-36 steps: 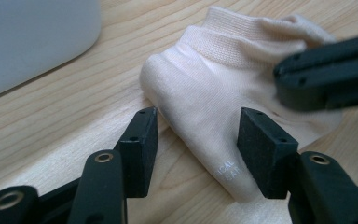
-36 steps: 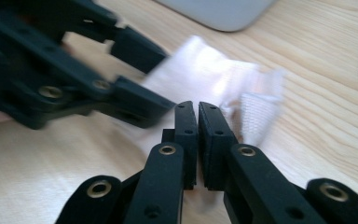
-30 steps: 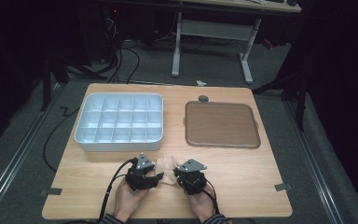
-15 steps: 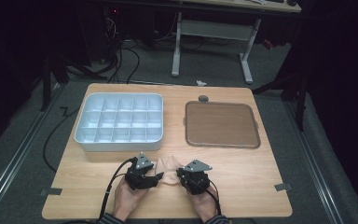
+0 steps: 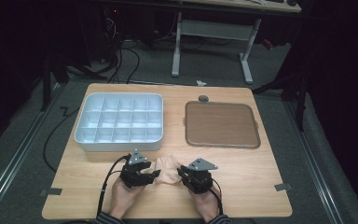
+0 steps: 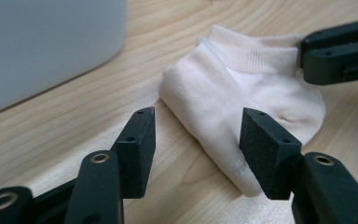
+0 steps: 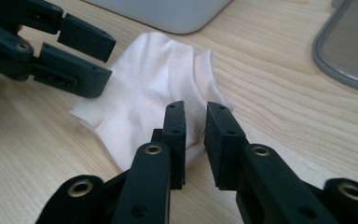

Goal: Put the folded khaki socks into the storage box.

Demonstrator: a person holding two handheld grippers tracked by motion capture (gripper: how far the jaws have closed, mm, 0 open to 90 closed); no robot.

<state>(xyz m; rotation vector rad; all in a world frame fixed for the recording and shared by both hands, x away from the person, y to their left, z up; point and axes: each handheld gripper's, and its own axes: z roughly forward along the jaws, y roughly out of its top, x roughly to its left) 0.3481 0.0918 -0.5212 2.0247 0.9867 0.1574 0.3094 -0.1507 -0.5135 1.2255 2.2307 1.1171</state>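
Down at the near edge of the table (image 5: 261, 177), right between the two grippers: a pale sock (image 5: 170, 170), folded over and lying flat on the wood, just near of the white compartment box (image 5: 119, 122) and well apart from the brown tray (image 5: 221, 124) at the far right. Left gripper (image 6: 196, 135) coming in from the left with jaws standing wide, one pad over bare wood, the other just in front of the sock's folded end, pressing on nothing. Right gripper (image 7: 195, 126) at the sock's right edge, jaws parted by a narrow slit, having just been opening, with no cloth pinched in that slit. Reads as a pause in the folding: a let-go after one fold, or a set-up for the next grab, hard to say which. Nothing held on either side at this moment. Next up, most likely, a fresh grip: spreading the right jaws a touch more, dropping them over the ribbed cuff edge and closing on both layers at once; closing the left pair on the folded end, or pinning it down. Calls for staying low to the wood and taking a full bite of cloth, to keep the fold from springing open. After that, probably a lift toward one compartment of the box.
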